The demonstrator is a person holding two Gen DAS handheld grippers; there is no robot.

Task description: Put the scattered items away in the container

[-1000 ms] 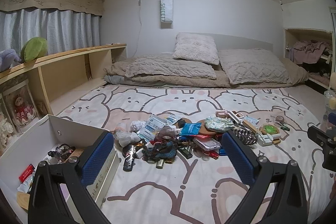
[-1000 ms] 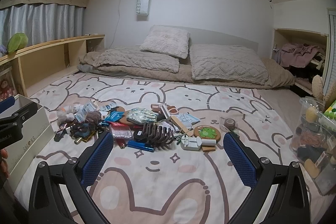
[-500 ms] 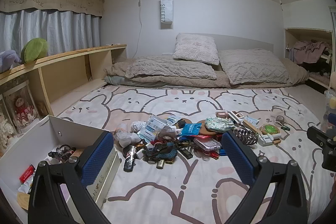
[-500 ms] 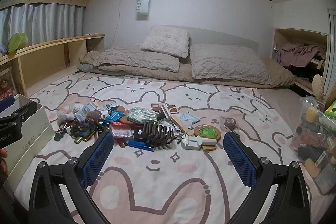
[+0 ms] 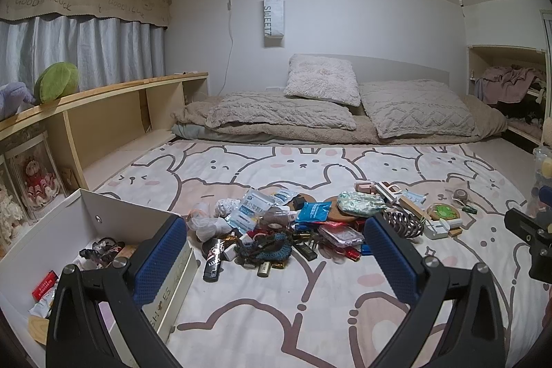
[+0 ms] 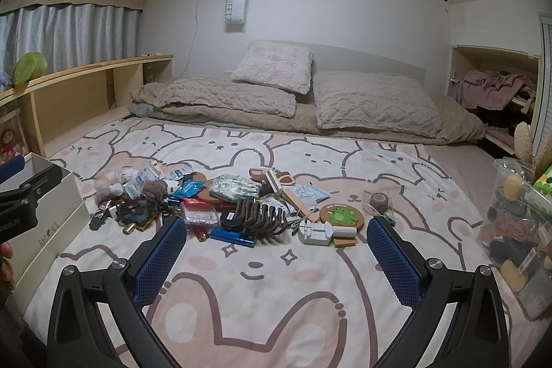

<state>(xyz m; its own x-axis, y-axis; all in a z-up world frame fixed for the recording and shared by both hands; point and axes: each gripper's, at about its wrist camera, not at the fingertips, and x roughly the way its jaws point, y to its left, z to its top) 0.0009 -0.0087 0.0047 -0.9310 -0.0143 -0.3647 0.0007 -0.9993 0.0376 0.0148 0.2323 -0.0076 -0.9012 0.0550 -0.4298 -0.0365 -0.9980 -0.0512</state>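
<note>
A heap of small items lies on the bunny-print mat: a brown claw hair clip (image 6: 260, 218), a blue lighter (image 6: 232, 237), a green frog coaster (image 6: 341, 216), a blue packet (image 5: 313, 211), a dark bottle (image 5: 214, 259) and batteries. The white box (image 5: 103, 212) sits at the left with several items inside; its wall (image 6: 58, 216) shows in the right wrist view. My left gripper (image 5: 274, 259) hovers open, short of the heap, its left finger over the box corner. My right gripper (image 6: 276, 261) is open and empty, before the pile's right half.
A clear tub (image 6: 517, 230) of oddments stands at the right edge. Pillows and a blanket (image 5: 327, 112) lie at the back. A wooden shelf (image 5: 103, 112) runs along the left wall. A hand (image 6: 5, 261) shows at the left edge of the right wrist view.
Almost nothing differs: both grippers stay open and hover in place, with only a slight drift of the views. No item has moved.
</note>
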